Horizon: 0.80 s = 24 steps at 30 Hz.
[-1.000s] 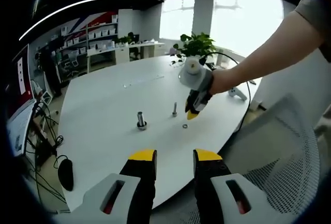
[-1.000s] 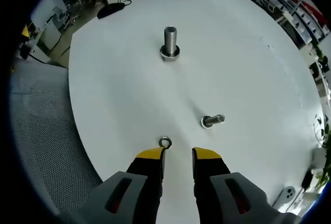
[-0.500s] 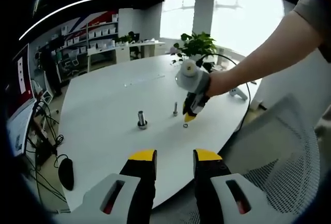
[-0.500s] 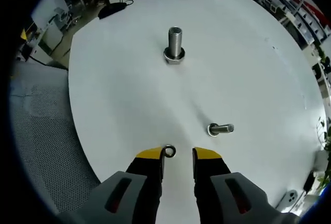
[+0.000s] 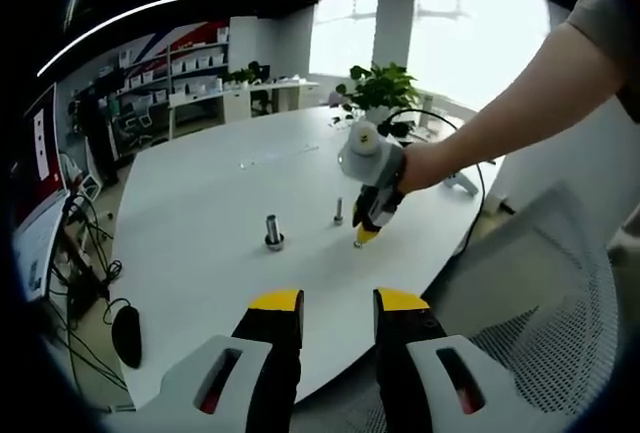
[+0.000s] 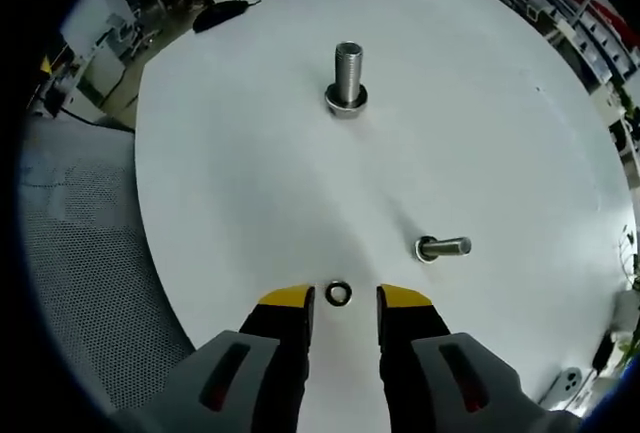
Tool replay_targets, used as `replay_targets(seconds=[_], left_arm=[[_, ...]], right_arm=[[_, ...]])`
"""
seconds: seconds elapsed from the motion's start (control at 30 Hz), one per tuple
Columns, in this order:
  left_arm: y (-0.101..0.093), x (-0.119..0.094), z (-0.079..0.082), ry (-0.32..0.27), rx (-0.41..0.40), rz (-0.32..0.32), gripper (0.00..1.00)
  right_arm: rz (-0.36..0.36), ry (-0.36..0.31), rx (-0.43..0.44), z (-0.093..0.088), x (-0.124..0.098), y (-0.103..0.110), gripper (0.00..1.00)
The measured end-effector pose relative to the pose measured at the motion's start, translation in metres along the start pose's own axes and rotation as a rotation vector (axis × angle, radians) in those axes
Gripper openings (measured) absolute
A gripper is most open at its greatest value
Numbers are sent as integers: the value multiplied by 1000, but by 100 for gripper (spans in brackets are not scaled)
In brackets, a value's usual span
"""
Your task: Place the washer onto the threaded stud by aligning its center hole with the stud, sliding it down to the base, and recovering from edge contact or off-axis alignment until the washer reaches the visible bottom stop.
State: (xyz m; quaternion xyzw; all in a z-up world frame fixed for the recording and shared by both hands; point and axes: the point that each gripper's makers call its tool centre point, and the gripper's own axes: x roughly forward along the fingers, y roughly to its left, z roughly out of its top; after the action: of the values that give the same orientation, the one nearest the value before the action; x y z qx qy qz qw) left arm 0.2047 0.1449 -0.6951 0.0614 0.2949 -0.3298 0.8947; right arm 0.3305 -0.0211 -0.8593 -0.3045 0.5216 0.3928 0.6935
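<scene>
On the white round table [image 6: 240,183], the washer [image 6: 338,293] lies between the released right hand-held gripper [image 6: 339,302] tips.

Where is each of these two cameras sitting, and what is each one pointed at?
Left gripper view: rides the left gripper, held back off the round white table, facing the person's forearm and right gripper.
Right gripper view: rides the right gripper, looking down at the small metal washer between its open jaws.
Shared: the table, large upright threaded stud, smaller bolt.
</scene>
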Motion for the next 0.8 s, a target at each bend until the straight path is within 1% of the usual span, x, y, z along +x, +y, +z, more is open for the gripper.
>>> replay_targets(seconds=[0.1,0.23,0.33,0.43,0.6,0.67,0.8], left_arm=[[0,-1,0,-2,0,3,26],[1,-1,1,-6,-1,7,26],[2,-2,1,-10,-4,7,26],[2,-2,2,-12,-5,5,26],[2,-2,2,-13,-4,3,25],[1,-2,1,-11,-3,3,25],[0,-1,1,-6,-1,-6,25]], right_arm=[[-2,27,-18,-5,3,2,28],[2,35,-11,-8,7,2,28],[10,24,3,-5,8,5,28],[4,49,-7,-9,11,5,28],[7,57,-1,-10,14,7,27],[5,72,-11,-13,15,8,27],[10,63,-9,-12,15,3,25]])
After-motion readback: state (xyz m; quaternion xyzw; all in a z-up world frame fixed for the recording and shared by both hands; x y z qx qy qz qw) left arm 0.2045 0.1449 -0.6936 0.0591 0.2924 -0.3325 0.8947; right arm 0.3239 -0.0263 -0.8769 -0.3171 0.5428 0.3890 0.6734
